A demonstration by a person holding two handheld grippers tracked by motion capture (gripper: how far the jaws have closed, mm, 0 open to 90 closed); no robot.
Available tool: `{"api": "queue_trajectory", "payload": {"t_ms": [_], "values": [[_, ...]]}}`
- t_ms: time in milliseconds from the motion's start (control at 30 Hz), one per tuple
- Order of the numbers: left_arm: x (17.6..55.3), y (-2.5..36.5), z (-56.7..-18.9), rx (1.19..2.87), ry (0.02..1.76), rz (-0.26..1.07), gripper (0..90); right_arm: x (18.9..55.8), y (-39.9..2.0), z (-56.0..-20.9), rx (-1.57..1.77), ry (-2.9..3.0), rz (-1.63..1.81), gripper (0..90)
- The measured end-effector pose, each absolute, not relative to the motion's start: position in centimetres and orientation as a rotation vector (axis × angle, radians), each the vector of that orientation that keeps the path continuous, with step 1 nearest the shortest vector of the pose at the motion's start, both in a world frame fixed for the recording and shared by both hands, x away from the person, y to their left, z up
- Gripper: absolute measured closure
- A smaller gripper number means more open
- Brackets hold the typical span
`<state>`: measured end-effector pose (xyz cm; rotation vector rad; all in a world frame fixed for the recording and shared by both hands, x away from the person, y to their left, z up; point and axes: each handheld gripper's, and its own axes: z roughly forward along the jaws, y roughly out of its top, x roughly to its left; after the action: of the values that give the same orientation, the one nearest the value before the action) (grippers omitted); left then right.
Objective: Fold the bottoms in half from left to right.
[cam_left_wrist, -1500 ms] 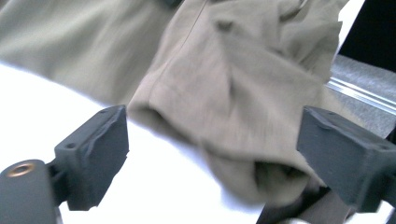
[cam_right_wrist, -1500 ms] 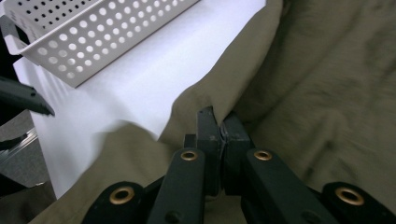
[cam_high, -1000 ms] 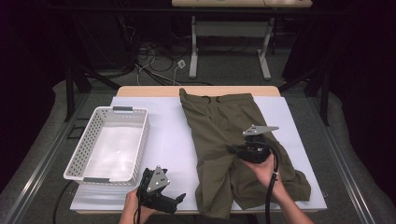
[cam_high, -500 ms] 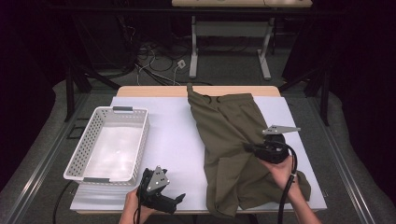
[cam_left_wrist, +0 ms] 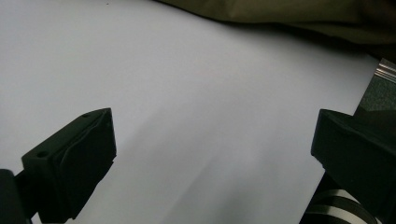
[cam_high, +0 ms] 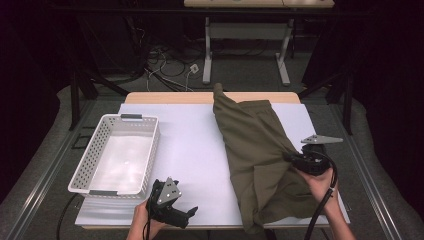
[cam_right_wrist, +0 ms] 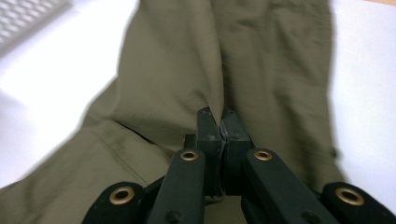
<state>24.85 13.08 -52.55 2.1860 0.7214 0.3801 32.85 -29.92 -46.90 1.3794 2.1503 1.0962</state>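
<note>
Your white table top [cam_high: 195, 150] has loads of bare room mid-frame, between the basket [cam_high: 117, 152] at left and the olive trousers [cam_high: 252, 145] running from top centre to lower right. Since a second ago the trousers have been dragged right, and the waist end now hangs past the far edge. Your right gripper [cam_high: 291, 158] is clenched on a fold of them [cam_right_wrist: 219, 116]; your left gripper [cam_high: 187, 216] sits released, bottom centre. Can't read any labels.
</note>
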Motion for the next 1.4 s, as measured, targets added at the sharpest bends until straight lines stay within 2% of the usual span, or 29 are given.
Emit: {"api": "queue_trajectory", "payload": {"t_ms": [467,567,733,867,1000,1267,1333,1400], "values": [[24.8,12.9,-52.6,2.204,0.71,0.37,0.0,34.5,-33.6,-49.5,1.533,2.09,0.824,87.7],[24.8,12.7,-52.7,2.199,0.711,0.365,0.0,35.3,-33.7,-51.2,1.558,2.108,0.721,79.0],[24.8,12.8,-52.7,2.201,0.713,0.368,0.0,35.3,-33.2,-50.9,1.528,2.098,0.687,52.5],[24.8,12.8,-52.6,2.195,0.709,0.376,0.0,34.3,-32.2,-49.3,1.458,2.086,0.76,43.8],[24.8,12.8,-52.5,2.205,0.705,0.369,0.0,33.6,-30.3,-48.6,1.392,2.164,0.841,39.6],[24.8,12.7,-52.6,2.198,0.704,0.374,0.0,32.8,-27.0,-49.3,1.295,2.334,0.907,38.9],[24.7,12.6,-52.7,2.201,0.708,0.369,0.0,33.1,-26.3,-50.1,1.275,2.368,0.873,44.9],[24.7,12.6,-52.7,2.2,0.704,0.369,0.0,33.3,-25.9,-51.0,1.261,2.385,0.809,56.1]]}}
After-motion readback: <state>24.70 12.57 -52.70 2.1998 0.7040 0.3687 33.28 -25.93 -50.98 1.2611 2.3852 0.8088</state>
